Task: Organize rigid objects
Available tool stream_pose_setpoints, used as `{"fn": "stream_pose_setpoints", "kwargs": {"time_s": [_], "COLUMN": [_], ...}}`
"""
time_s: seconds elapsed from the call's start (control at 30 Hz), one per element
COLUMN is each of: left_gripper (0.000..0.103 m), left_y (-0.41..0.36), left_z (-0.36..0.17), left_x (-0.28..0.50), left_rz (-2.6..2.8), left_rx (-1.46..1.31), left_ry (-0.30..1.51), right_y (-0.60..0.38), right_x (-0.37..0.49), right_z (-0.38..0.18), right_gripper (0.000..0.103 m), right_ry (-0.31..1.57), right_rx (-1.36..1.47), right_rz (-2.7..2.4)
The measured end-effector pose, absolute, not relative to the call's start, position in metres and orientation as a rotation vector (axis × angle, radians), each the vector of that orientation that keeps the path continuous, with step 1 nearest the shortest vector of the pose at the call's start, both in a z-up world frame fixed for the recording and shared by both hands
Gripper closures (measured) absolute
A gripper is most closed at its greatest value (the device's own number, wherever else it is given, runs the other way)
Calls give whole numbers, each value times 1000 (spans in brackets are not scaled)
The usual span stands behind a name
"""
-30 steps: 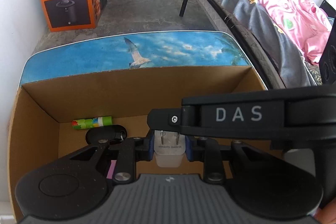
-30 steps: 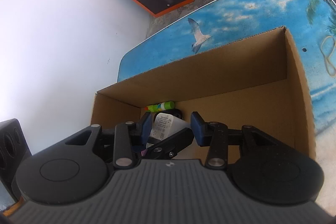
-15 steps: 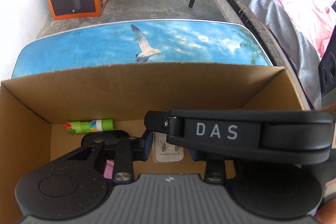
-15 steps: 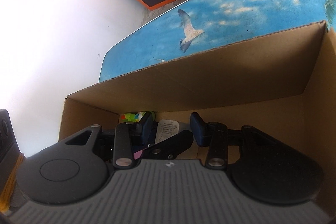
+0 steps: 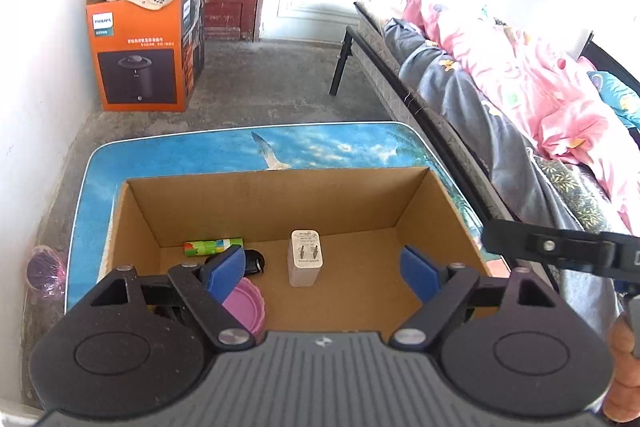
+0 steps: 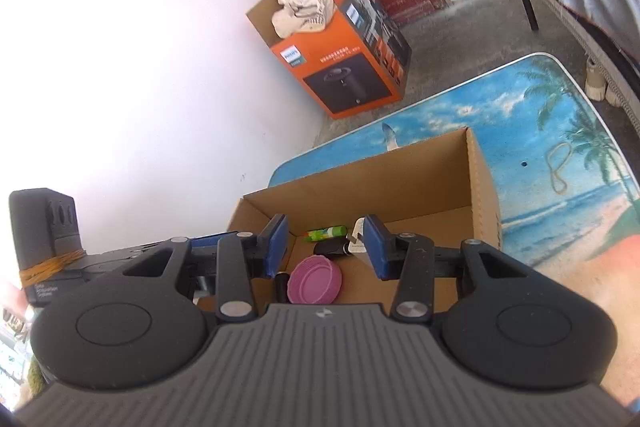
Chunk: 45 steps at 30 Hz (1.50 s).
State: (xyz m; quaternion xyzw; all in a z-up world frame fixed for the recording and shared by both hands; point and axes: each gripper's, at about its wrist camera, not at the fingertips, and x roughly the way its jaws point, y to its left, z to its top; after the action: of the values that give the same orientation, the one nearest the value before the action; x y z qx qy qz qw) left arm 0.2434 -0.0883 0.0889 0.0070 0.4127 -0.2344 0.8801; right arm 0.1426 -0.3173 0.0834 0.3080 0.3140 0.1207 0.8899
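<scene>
My left gripper (image 5: 322,269) is opening above the cardboard box (image 5: 436,207), nothing between its pads; my right gripper (image 6: 326,247) hangs part-open and empty. The white charger (image 5: 305,257) stands upright on the box floor, so a careless pass could topple it

Both wrist views steeply down, near, into one shared cardboard box (image 5: 276,203).

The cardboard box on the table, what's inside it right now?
Inside the cardboard box: a white charger, green tube, black key fob and pink lid. The near left corner is hidden behind the gripper.
</scene>
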Motion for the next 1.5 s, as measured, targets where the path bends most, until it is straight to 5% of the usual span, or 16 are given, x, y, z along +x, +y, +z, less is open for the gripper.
{"fn": "stream_pose_setpoints", "kwargs": {"time_s": [0.37, 0.63, 0.97, 1.13, 1.5], "left_gripper": [15, 16, 19, 42, 66], "left_y": [-48, -38, -45, -50, -51], "left_z": [59, 0, -13, -23, -32], "left_x": [108, 67, 57, 68, 98], "left_rz": [-470, -421, -437, -435, -468], "left_rx": [47, 41, 141, 173, 102], "left_ry": [719, 712, 560, 568, 671], "right_y": [-292, -214, -150, -143, -144], "right_x": [19, 33, 71, 86, 101], "right_z": [65, 39, 26, 19, 10], "right_gripper": [60, 60, 61, 66, 84], "right_ry": [635, 696, 750, 768, 795], "right_rx": [594, 549, 443, 408, 394], "right_rz": [194, 253, 294, 275, 290]}}
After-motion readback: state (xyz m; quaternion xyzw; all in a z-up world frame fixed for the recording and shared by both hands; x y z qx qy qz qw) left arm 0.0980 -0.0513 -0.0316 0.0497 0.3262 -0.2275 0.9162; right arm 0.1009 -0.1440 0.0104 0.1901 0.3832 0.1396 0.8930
